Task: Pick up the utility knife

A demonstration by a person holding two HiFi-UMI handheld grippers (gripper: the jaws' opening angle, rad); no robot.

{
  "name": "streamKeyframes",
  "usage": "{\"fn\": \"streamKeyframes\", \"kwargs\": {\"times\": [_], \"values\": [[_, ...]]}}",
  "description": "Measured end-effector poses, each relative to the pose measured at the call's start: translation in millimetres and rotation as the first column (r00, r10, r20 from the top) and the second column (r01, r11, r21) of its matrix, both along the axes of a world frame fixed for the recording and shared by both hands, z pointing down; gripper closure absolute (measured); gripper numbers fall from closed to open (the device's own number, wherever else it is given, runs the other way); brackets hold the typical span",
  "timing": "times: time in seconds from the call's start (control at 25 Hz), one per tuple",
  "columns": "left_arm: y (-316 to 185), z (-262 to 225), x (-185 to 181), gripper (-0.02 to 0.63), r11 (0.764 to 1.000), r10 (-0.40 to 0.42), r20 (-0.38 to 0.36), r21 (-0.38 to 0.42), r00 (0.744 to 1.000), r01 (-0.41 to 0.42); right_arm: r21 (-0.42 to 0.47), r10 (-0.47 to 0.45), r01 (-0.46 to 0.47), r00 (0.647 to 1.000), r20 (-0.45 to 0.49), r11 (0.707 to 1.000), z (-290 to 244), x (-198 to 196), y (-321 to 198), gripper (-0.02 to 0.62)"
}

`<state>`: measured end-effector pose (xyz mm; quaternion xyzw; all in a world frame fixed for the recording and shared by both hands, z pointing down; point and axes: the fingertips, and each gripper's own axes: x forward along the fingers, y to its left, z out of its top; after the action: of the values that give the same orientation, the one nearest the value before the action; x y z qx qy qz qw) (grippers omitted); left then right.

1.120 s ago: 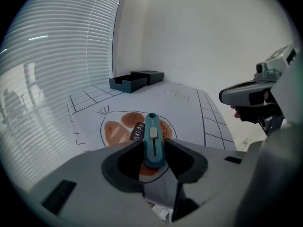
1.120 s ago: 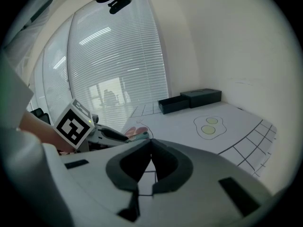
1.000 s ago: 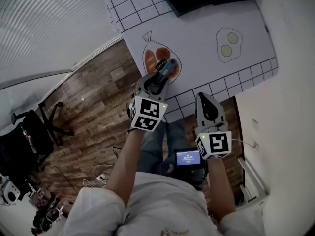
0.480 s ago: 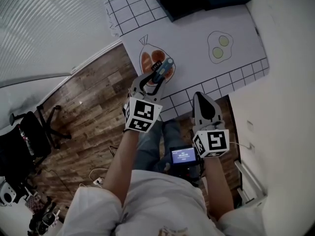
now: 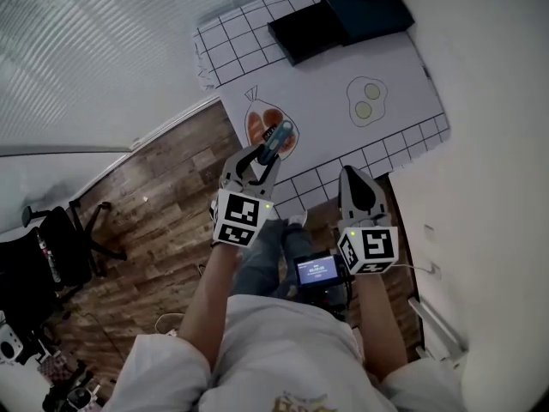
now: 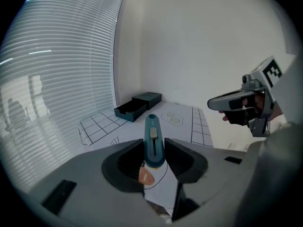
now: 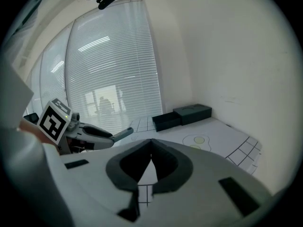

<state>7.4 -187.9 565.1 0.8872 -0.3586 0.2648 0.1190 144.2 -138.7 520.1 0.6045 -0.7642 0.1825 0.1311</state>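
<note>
Utility knife point(image 6: 153, 141) lifted higher, clamped in L gripper point(image 5: 264, 154) fingers point(image 6: 124, 164); R gripper point(image 7: 151, 143) fingers point(image 7: 166, 167) closed, empty.

Slatted window blinds point(image 5: 94, 50) fill the far left with daylight behind them, and a plain white wall point(image 5: 497, 101) runs down the right. A table point(image 5: 399, 71) under a white grid-printed cover stands on the dark wood-plank floor point(image 5: 163, 213). A black office chair point(image 5: 53, 240) sits near left.
</note>
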Motion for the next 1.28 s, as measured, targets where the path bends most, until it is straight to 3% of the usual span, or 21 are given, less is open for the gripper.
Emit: {"fn": "streamKeyframes", "kwargs": {"times": [0.88, 1.28], "values": [[27, -117, -20, 0.462, 0.987, -0.039, -0.06, 0.154, 0.997, 0.048, 0.178, -0.002, 0.003, 1.0, -0.007, 0.984, -92, 14, 9, 0.589], [35, -171, -32, 0.462, 0.965, -0.073, -0.123, 0.241, 0.99, 0.101, 0.245, -0.069, 0.077, 0.997, -0.043, 0.966, -131, -2, 8, 0.589]]}}
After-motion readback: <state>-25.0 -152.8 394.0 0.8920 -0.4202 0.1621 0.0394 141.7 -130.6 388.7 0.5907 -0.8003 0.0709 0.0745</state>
